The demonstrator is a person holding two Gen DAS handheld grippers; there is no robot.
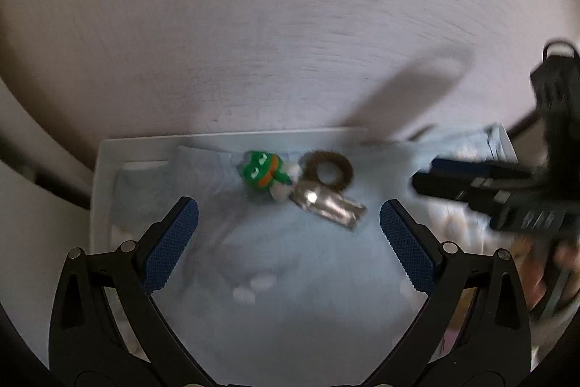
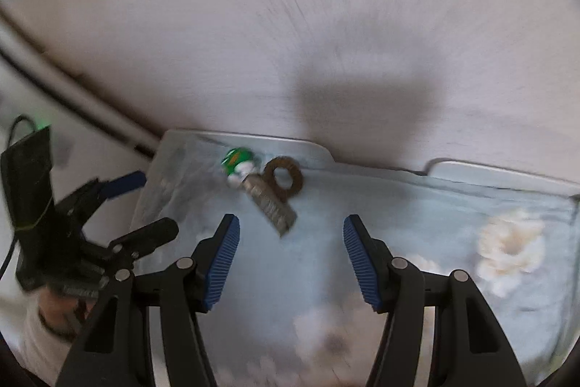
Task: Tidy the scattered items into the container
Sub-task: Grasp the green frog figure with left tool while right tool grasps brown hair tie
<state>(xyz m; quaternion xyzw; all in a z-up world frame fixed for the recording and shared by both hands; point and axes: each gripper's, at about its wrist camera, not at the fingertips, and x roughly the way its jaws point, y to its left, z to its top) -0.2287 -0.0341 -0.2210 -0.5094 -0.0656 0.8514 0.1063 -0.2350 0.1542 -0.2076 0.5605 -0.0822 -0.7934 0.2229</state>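
Where the left wrist view looks down, the left gripper (image 1: 289, 216) spreads its blue pads wide, with nothing between them. A white bin (image 1: 97, 176) fills the lower half of the frame; its far rim runs across the middle and its left wall drops down the left side. A pale blue cloth (image 1: 290, 260) lines its floor. Near the far rim, centre frame, lie three items touching: a green frog toy (image 1: 262, 171), a brown ring (image 1: 328, 168) to its right, and a foil packet (image 1: 328, 207) angled below the ring. Bare cloth lies open in front of the cluster and to its left. At the right edge enters the right gripper (image 1: 471, 182), blurred. Above the rim stretches a pale table (image 1: 253, 42), bare except for shadows.

Seen from the right wrist view, the right gripper (image 2: 291, 251) stands about half open and empty over the cloth, whose lower right carries white flower prints. The cluster sits upper left of the pads. No writing is legible; both frames are motion-blurred.
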